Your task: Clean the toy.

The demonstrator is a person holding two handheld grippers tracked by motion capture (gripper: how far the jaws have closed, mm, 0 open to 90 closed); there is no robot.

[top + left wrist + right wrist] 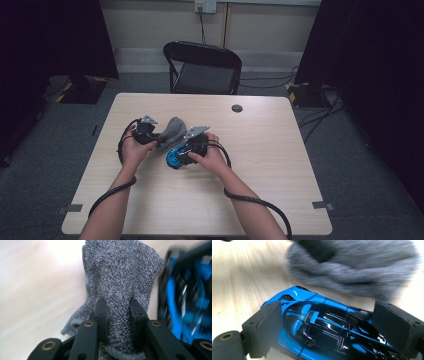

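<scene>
Left gripper (150, 134) is clamping a fold of the grey cloth (120, 277) between its narrowed jaws, with the left hand (132, 150) wrapping the body from below, forearm coming in from the table's (280, 150) near edge. Right gripper (332, 322) is bracketing the blue-and-black toy car (324, 327), pads at both flanks, seemingly gripping it. Cloth is hanging just beside the car, mid-table.

Looks like a lab or recording studio room. Pale wood worktop (280, 165) on grey carpet, black folding chair (202, 67) just behind it, dark curtains (50, 40) on both sides, wall socket (205, 6) above chair, cables (320, 112) right of worktop.
</scene>
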